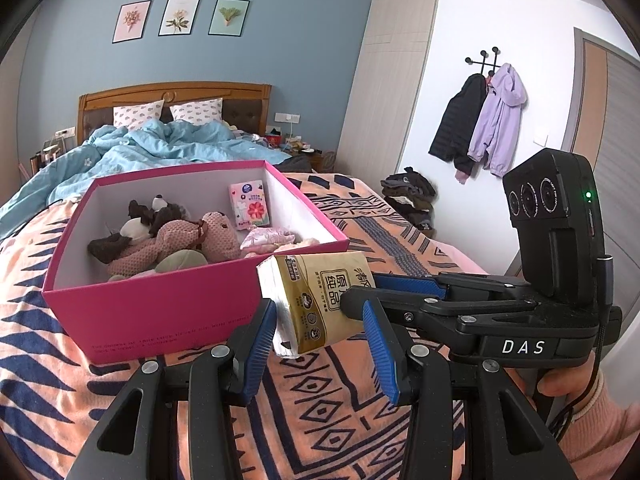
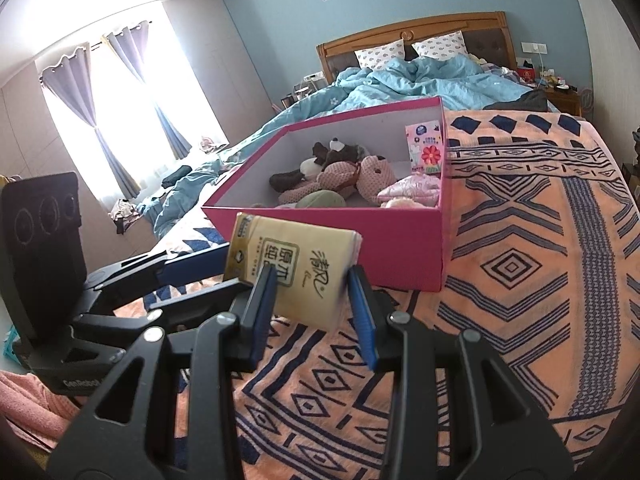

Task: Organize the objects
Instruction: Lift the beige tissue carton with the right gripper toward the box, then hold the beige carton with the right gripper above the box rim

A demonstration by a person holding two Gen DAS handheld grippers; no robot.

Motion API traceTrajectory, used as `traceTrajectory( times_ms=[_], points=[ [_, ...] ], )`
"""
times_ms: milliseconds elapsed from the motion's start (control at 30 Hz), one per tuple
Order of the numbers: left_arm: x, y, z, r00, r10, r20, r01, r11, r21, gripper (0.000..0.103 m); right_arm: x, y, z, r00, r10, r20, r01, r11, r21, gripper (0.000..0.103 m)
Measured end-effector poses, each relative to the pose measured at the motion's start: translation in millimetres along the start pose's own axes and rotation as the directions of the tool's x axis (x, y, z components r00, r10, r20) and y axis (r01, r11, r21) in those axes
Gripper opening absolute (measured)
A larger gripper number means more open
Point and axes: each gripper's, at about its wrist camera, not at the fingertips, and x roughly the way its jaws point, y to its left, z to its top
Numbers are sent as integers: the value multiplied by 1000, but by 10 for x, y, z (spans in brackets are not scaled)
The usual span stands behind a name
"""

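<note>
A: What is at the left side of the room?

B: A bright window (image 2: 116, 80) with dark curtains (image 2: 120, 160). Next comes the bed, with a crumpled blue quilt (image 1: 160, 144), two dotted pillows (image 1: 138, 114) and a wooden headboard (image 1: 176, 94). Three framed pictures (image 1: 179, 16) hang on the blue wall above it.

A: And the surface in front?

B: An orange blanket (image 2: 520, 280) with dark blue patterns covers the bed. A pink box (image 1: 160, 308) stands on it, open, with plush toys (image 1: 180, 236) inside.

A: Where is the tissue pack (image 1: 320, 296)?

B: It is in the air just in front of the box, above the blanket. The left gripper (image 1: 320, 320) is narrow, with its pads against the pack. The right gripper (image 2: 312, 280) is narrow too and clamps the same pack from the other side.

A: And further to the right?

B: A pile of clothes (image 1: 412, 196) is beside the bed, and two coats (image 1: 496, 120), black and lilac, hang on the white wall.
</note>
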Motion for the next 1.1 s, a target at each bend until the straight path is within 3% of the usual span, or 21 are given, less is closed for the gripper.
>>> traceTrajectory(
  times_ms=[1100],
  points=[
    [32, 27, 220, 1000, -4, 27, 4, 1000, 0, 45, -25, -35, 227, 1000, -10, 30, 11, 1000, -26, 40]
  ],
)
